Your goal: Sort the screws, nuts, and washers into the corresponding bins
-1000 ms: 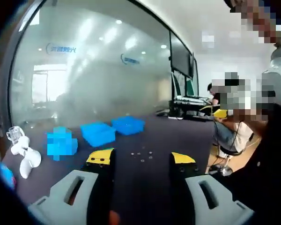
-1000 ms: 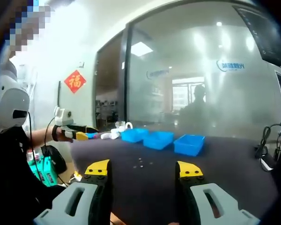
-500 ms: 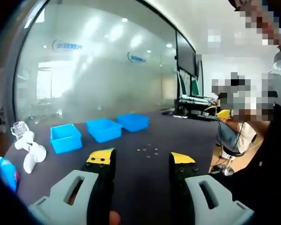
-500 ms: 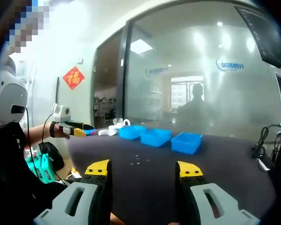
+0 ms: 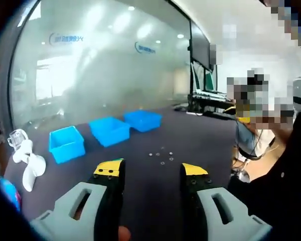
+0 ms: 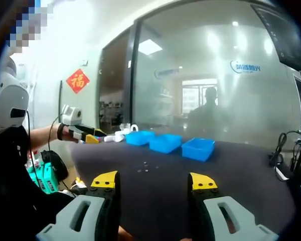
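In the left gripper view, the left gripper (image 5: 151, 170) rises from the near edge with its 2 grey, yellow-tipped jaws spread wide and nothing between them. Just beyond the tips, a small scatter of metal screws, nuts and washers (image 5: 160, 154) lies loose on the dark purple tabletop (image 5: 200, 140); the pieces are too small to tell apart. Farther back and to the left, 3 open blue plastic bins sit in a row: the left bin (image 5: 66, 144), the middle bin (image 5: 109, 130) and the right bin (image 5: 143, 120), close to one another. At the far left a white plastic object (image 5: 29, 163) lies on the table, with a clear glass cup (image 5: 17, 139) just behind it. A frosted glass wall (image 5: 100, 65) stands behind the table, and a seated person (image 5: 251, 130) is at the right.

In the right gripper view, the right gripper (image 6: 154, 182) likewise shows its 2 yellow-tipped jaws parted and empty. The same small hardware (image 6: 144, 166) lies well ahead on the table, apart from the bins. Beyond it the 3 blue bins (image 6: 165, 142) line up. At the left, the left gripper comes in, held in a hand over the table's edge, pointing toward the white object. A red square wall decoration (image 6: 77, 81) hangs on the far wall.
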`<state>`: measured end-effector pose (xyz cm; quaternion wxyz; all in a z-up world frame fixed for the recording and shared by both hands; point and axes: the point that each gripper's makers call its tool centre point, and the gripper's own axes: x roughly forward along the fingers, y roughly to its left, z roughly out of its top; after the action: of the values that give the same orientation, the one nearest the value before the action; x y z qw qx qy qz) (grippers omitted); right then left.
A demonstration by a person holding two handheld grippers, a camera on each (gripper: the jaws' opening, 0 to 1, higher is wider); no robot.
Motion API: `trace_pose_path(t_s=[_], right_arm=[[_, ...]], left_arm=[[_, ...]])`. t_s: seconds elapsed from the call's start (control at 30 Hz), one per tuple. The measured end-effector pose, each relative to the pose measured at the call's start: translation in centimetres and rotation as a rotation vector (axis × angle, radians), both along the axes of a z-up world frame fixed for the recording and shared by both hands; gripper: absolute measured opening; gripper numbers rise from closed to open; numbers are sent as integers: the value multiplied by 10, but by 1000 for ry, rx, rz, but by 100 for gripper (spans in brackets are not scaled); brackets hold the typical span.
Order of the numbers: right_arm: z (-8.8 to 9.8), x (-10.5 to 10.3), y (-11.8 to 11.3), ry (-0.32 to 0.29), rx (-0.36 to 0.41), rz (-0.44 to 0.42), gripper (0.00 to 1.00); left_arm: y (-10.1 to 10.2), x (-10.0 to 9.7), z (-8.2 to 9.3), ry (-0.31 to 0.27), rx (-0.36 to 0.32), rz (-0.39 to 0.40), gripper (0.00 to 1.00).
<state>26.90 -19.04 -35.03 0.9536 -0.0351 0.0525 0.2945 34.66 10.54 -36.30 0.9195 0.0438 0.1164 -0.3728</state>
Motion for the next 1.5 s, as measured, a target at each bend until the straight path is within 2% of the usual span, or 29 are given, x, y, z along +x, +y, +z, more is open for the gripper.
trace_pose_path(t_s=[0.23,0.4,0.63,0.7,0.83,0.9,1.03,1.23,1.37,1.5], right_arm=[[-6,-2,-4,10,-2,-2,50],[-10,-3,-5,17,1,-6,50],[-14,-4,-9,24,2,-16,50],[-15,-4,-11,25,2,-21,50],[-15,-6,-15,25,15,-30,50],[-16,-6,-18,27,17,-37,50],[-18,-6,-23,34,28,-46,50],[-17,-6,-25,32,30,-46,50],[-18,-4,-26,32,34,-48,50],[-18,-2,-27,37,32,-46,50]], left_arm=[[-19,31,-10,106,44,-9,42],[-34,54,-27,152,148,-37,41],[-59,75,-42,218,229,-83,40],[-71,70,-47,239,255,-89,40],[-85,71,-53,264,298,-122,38],[-89,69,-60,300,333,-140,38],[-94,71,-69,322,400,-152,36],[-99,83,-70,344,397,-149,34],[-98,90,-78,358,416,-141,31],[-102,94,-83,389,388,-133,30]])
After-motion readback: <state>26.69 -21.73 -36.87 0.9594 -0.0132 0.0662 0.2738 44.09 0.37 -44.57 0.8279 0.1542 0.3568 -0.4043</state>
